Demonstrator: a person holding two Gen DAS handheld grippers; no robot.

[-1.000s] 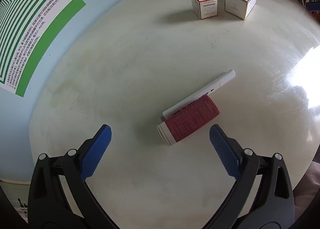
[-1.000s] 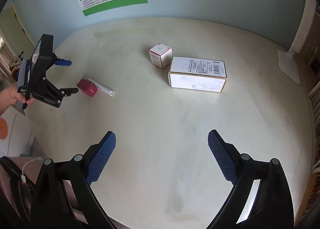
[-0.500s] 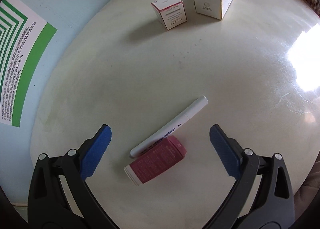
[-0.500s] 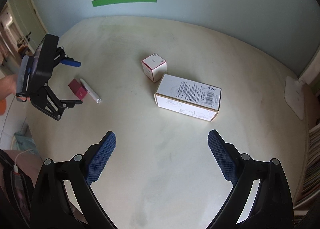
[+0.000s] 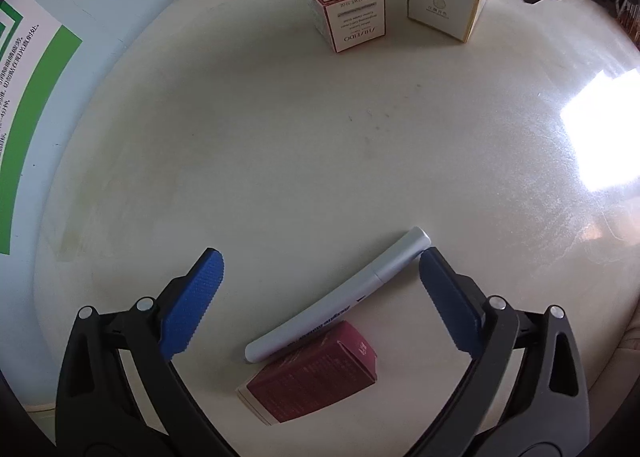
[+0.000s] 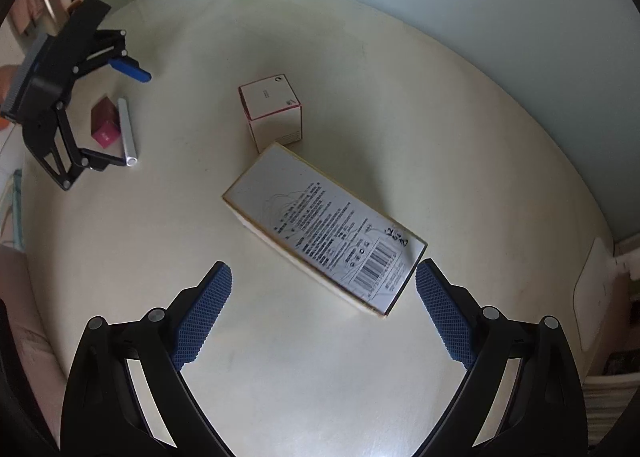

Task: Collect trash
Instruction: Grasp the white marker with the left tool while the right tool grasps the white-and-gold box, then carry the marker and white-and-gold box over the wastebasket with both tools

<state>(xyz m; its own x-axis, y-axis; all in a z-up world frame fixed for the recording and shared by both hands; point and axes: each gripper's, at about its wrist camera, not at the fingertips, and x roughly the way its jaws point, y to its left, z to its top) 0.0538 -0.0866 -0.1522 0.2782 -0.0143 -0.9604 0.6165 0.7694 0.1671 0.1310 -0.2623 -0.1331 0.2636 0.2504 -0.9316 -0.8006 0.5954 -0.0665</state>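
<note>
While both grippers hang spread over the round cream table (image 5: 280, 145), nothing is yet gripped. The left gripper (image 5: 320, 289) straddles a white marker pen (image 5: 340, 301) and a dark red carton (image 5: 316, 369), which lie touching, side by side, near the table's left edge. The right gripper (image 6: 322, 307) brackets the near end of a long white carton with gold edges (image 6: 324, 233), which lies flat toward the middle of the table, with a small red-trimmed cube box (image 6: 272, 113) just beyond it.

Risks, as judged from this pose:
- The pen's cap end lies touching or nearly touching the left gripper's right finger (image 5: 444, 297); closing would likely roll or pivot the pen rather than pinch it.
- Because pen and red carton lie together inside the span, the jaws may catch both, or squeeze one out sideways toward the edge.
- The long carton sits skewed to the right gripper's axis, so its corner may meet one finger first and swivel away; thin card may also crush.

Legible writing: the cube box reads "SHISEIDO" in the left wrist view, upside down, with smaller lines too fine to read. The long carton carries a barcode, dense small print and a handwritten mark beginning "12". A wall poster (image 5: 28, 105) with green bands bears Chinese text, unreadable at this size.
</note>
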